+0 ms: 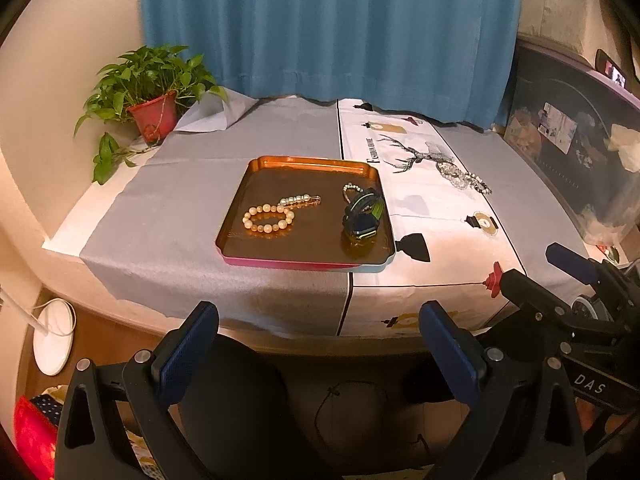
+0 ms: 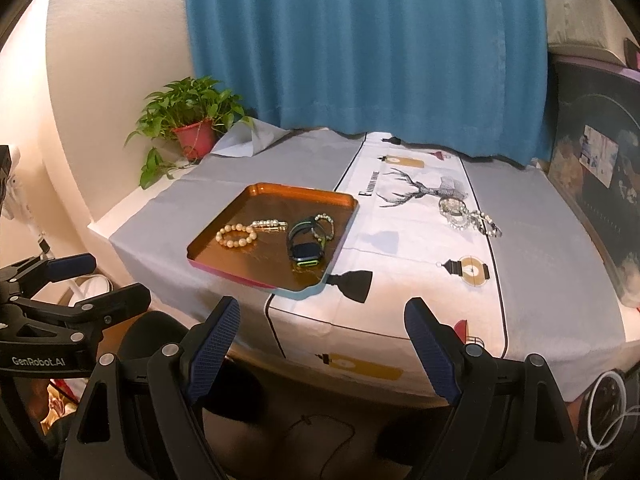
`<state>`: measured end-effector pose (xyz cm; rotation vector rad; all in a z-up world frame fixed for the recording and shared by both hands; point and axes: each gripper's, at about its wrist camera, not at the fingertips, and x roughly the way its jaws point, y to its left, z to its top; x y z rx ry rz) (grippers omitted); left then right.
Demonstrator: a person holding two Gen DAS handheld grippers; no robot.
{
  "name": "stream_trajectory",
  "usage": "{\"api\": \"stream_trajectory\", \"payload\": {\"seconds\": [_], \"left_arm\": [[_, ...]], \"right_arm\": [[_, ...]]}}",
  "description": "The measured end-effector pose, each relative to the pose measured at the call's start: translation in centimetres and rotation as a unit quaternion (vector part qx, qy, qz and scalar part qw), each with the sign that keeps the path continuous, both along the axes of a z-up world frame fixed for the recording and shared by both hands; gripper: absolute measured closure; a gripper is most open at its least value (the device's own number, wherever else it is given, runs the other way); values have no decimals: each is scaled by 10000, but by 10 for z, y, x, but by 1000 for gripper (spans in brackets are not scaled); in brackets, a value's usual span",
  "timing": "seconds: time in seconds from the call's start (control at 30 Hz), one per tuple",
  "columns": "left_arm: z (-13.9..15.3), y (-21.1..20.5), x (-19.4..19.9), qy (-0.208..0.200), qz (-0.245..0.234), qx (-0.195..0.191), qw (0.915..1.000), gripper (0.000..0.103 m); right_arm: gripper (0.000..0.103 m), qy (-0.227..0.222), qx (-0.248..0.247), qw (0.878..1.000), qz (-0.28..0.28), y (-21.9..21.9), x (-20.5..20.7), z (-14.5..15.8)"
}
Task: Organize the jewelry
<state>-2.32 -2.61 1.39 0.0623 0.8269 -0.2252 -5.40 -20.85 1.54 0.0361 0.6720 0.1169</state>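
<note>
An orange metal tray (image 1: 280,166) (image 2: 256,194) lies on the table. In it are a cream bead bracelet (image 1: 267,219) (image 2: 236,235), a pearl hair clip (image 1: 301,200) (image 2: 270,225), a small beaded bracelet (image 1: 352,188) (image 2: 324,222) and a dark watch with green trim (image 1: 362,216) (image 2: 306,246). A pile of clear and dark bead bracelets (image 1: 464,178) (image 2: 468,216) rests on the white runner, right of the tray. My left gripper (image 1: 320,344) and right gripper (image 2: 324,344) both hang open and empty before the table's near edge.
A potted plant in a red pot (image 1: 154,114) (image 2: 194,140) stands at the table's back left. Blue curtain (image 1: 320,28) hangs behind. A dark cabinet (image 1: 576,148) flanks the right side. A black chair back (image 1: 240,392) sits below the grippers.
</note>
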Motion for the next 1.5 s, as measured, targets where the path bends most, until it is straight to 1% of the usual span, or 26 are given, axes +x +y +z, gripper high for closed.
{"api": "stream_trajectory", "payload": {"seconds": [0.27,0.4,0.5,0.63,0.7,0.8,0.83,0.97,1.07,1.2,1.3,1.33,1.4,1.5], "left_arm": [[-6,-8,9,94,-25,83,9999,4],[-14,-13,19,221,-33,148,9996,4],[-18,-19,29,315,-51,158,9994,4],[-21,-32,44,421,-128,152,9989,4],[-21,-42,51,424,-207,185,9987,4],[-23,-59,65,423,-358,329,9979,4],[-25,-65,71,441,-405,390,9974,4],[-34,-83,94,541,-496,553,9958,4],[-40,-93,109,642,-493,619,9948,4],[-49,-101,123,771,-469,679,9936,4],[-56,-108,130,828,-474,767,9925,4],[-58,-109,132,845,-479,794,9921,4],[-62,-113,134,901,-496,830,9912,4],[-68,-118,136,972,-545,845,9902,4]], "right_arm": [[18,120,84,9998,-164,-14,10,-14],[18,221,161,9988,-416,-34,21,-26],[18,314,241,9959,-809,-64,34,-37],[18,344,249,9891,-1413,-112,57,-47],[18,307,238,9827,-1808,-144,76,-52],[18,276,225,9740,-2238,-186,106,-59],[18,260,243,9703,-2393,-204,121,-63],[18,374,239,9608,-2738,-252,175,-78],[18,592,198,9589,-2768,-274,224,-95],[18,891,0,9613,-2609,-281,266,-121],[18,979,-17,9640,-2472,-279,280,-134],[18,982,-138,9649,-2430,-276,284,-138],[17,987,-96,9662,-2379,-277,288,-139],[16,1022,-110,9637,-2463,-278,287,-141]]}}
